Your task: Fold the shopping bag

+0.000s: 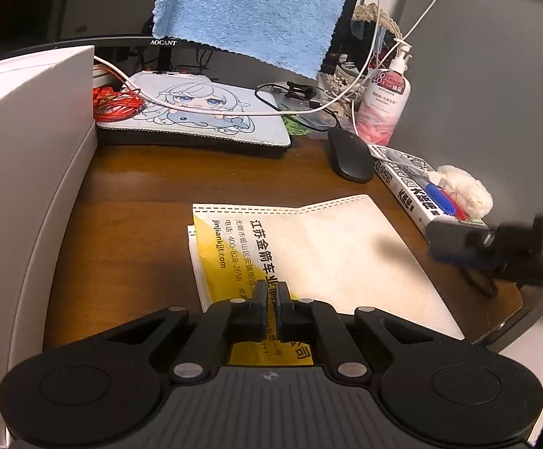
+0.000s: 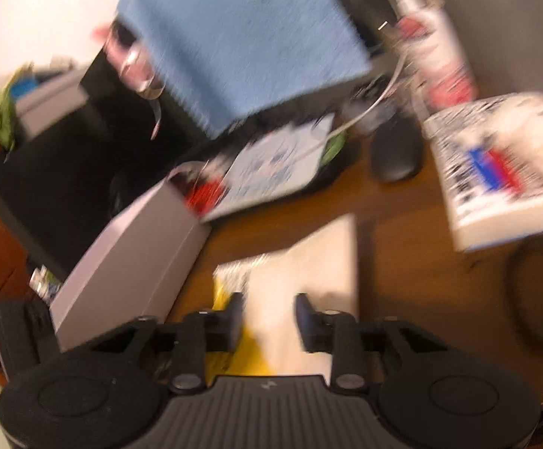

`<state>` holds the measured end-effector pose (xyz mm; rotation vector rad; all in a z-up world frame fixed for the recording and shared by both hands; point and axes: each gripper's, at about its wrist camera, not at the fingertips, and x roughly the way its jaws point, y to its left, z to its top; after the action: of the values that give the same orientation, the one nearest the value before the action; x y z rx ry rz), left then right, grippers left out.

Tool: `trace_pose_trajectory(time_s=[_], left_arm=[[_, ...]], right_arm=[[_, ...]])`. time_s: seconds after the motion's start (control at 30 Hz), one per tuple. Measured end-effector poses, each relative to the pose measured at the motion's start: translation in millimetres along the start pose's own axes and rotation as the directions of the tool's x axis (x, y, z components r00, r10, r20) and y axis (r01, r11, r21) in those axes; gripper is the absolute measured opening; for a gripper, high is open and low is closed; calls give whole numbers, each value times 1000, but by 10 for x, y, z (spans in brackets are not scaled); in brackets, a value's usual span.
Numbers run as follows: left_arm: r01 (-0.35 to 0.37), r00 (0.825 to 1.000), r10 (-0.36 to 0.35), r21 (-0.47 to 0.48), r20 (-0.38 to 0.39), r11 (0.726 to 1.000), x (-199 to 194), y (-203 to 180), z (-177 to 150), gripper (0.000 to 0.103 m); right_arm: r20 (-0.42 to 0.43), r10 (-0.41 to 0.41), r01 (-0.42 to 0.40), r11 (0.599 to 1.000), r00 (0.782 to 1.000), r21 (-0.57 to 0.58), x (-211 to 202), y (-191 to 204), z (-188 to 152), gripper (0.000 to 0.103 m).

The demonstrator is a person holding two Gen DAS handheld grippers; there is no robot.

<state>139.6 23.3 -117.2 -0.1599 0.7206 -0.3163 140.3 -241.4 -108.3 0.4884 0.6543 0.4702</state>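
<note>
Nearest in the left wrist view, the left gripper [image 1: 270, 292] has its jaws drawn together with only a thin slit between them, low over the near yellow part of the bag [image 1: 308, 254]; whether they pinch any cloth cannot be told. The bag lies folded flat on the brown desk [image 1: 136, 194], white with a yellow printed panel and black lettering, its stitched edge on the far side. A white box [image 1: 28, 172] stands just left of it.

In the blurred right wrist view, the right gripper [image 2: 269, 308] has its jaws apart, nothing pressed between the pads; the bag [image 2: 308, 262] shows beneath and beyond them. The same gripper appears as a dark blur at the right edge of the left view [image 1: 503, 247], apart from the bag.

Further back, a black mouse [image 1: 350, 157] sits beyond the bag's far right corner, and a book [image 1: 409, 183] with blue and red pens [image 1: 443, 202] and a white wad [image 1: 466, 187] on it lies to the right. Behind come a mouse pad with a cartoon girl [image 1: 196, 112], red cord [image 1: 116, 104], a white cable [image 1: 234, 112] and a pump bottle [image 1: 383, 101]. Farthest, a blue towel [image 1: 249, 11] hangs over a monitor [image 1: 121, 41]
</note>
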Motion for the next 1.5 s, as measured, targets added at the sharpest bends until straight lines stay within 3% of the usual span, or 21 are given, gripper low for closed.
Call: trace_pose_trajectory(time_s=[0.13, 0.37, 0.53, 0.67, 0.97, 1.13, 1.5], left_arm=[[-1, 1000, 1, 0, 3, 1000, 3, -9, -3, 6], [12, 1000, -12, -16, 1, 1000, 5, 14, 5, 6], [19, 1000, -19, -35, 3, 999, 8, 38, 0, 6], [65, 998, -65, -65, -5, 996, 26, 63, 6, 6], [86, 996, -87, -34, -6, 996, 77, -102, -12, 6], [82, 997, -82, -30, -1, 996, 72, -110, -18, 6], [86, 996, -86, -35, 8, 996, 56, -63, -47, 2]], right_arm=[[23, -55, 53, 997, 998, 52, -76, -188, 46, 41], [-53, 28, -20, 990, 998, 139, 103, -364, -61, 39], [-71, 81, -67, 981, 994, 183, 200, -443, -102, 15], [-34, 155, -142, 960, 987, 240, 177, -515, -113, 9], [24, 129, -131, 978, 991, 163, 13, -336, -12, 9], [15, 185, -185, 973, 983, 142, 51, -246, -16, 14], [-23, 372, -346, 884, 928, 313, 392, -337, -160, 19]])
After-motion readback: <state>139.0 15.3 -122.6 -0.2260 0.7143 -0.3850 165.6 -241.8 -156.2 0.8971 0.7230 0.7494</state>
